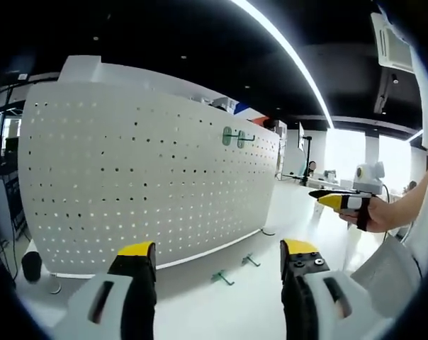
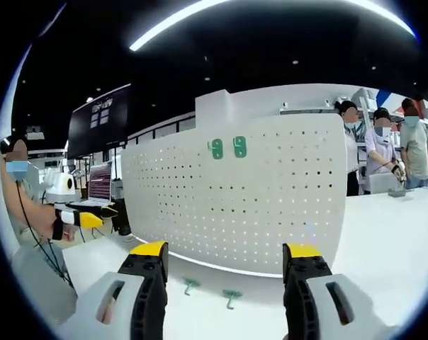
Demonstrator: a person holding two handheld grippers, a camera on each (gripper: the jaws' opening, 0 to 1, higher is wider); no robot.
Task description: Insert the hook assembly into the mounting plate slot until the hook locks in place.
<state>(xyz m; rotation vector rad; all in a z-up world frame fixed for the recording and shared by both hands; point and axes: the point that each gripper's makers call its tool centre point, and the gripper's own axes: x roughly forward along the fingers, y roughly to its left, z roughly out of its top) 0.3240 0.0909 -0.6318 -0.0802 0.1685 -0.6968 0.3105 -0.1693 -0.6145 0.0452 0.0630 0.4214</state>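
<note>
A white perforated mounting plate (image 1: 129,177) stands upright on the white table (image 1: 200,312). Two green hook assemblies (image 1: 232,136) hang high on it, side by side. Two loose green hooks (image 1: 222,278) (image 1: 251,260) lie on the table at its foot. My left gripper (image 1: 218,249) is open and empty, short of the plate. A hand holds my right gripper (image 1: 326,198) off to the right. In the right gripper view the plate (image 2: 271,205) carries the mounted hooks (image 2: 215,149) (image 2: 239,146), the loose hooks (image 2: 190,285) (image 2: 232,297) lie below, and the right gripper (image 2: 226,256) is open and empty. The left gripper (image 2: 93,220) shows at left.
Several people (image 2: 384,149) stand behind the table at the right of the right gripper view. A dark monitor (image 2: 100,120) and a laptop (image 2: 100,185) are at the left. A dark cylinder (image 1: 31,265) stands by the plate's left end.
</note>
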